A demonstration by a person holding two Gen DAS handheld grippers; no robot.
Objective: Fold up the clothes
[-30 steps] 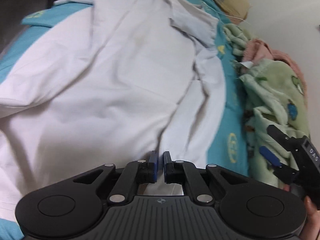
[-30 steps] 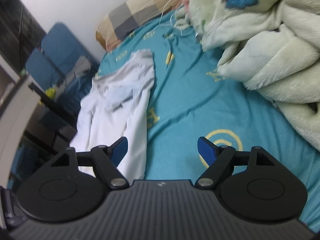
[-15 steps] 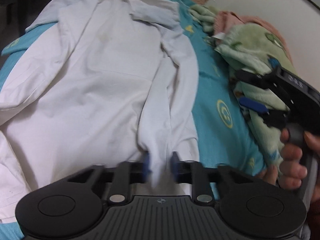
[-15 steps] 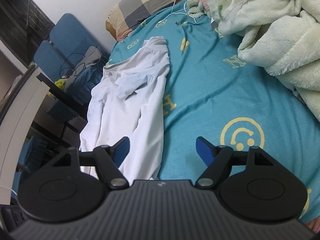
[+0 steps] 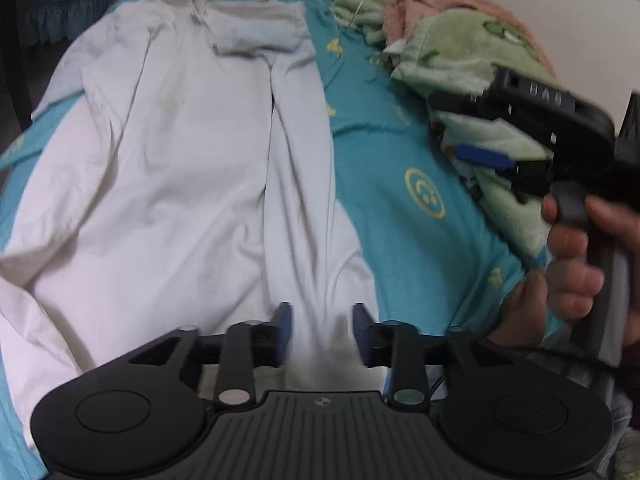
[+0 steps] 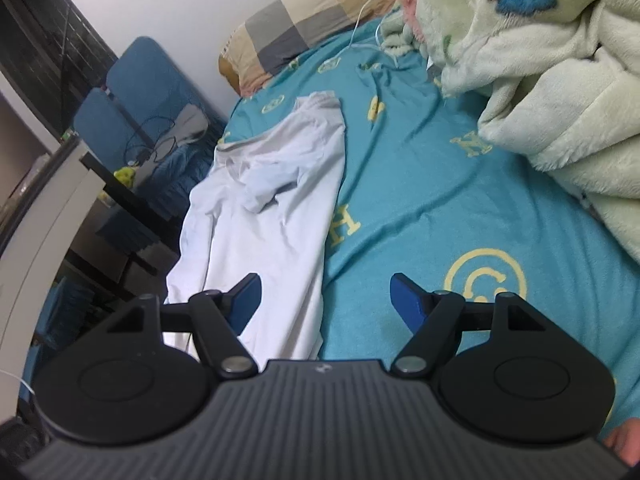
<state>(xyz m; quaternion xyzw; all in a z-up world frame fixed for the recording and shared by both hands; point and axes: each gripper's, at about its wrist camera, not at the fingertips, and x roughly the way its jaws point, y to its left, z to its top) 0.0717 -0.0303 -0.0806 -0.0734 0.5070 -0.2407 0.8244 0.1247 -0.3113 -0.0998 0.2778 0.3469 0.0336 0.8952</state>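
Observation:
A white shirt (image 5: 180, 168) lies spread on the teal bedsheet (image 5: 400, 216), its right side folded inward along a long crease. My left gripper (image 5: 322, 334) is open just above the shirt's near hem, with cloth lying between the jaws but not clamped. The shirt also shows in the right wrist view (image 6: 276, 216), at the left of the bed. My right gripper (image 6: 326, 300) is open and empty, hovering over the shirt's right edge and the bare sheet. The right gripper also shows in the left wrist view (image 5: 480, 128), held up at the right by a hand.
A green fleece blanket (image 6: 540, 72) is heaped along the right side of the bed. A checked pillow (image 6: 304, 20) lies at the head. Blue chairs (image 6: 136, 112) and a dark desk (image 6: 108, 184) stand past the bed's left edge.
My left gripper has opened and let go of the shirt fold, and pulled back toward the hem. The right gripper has risen and stayed open.

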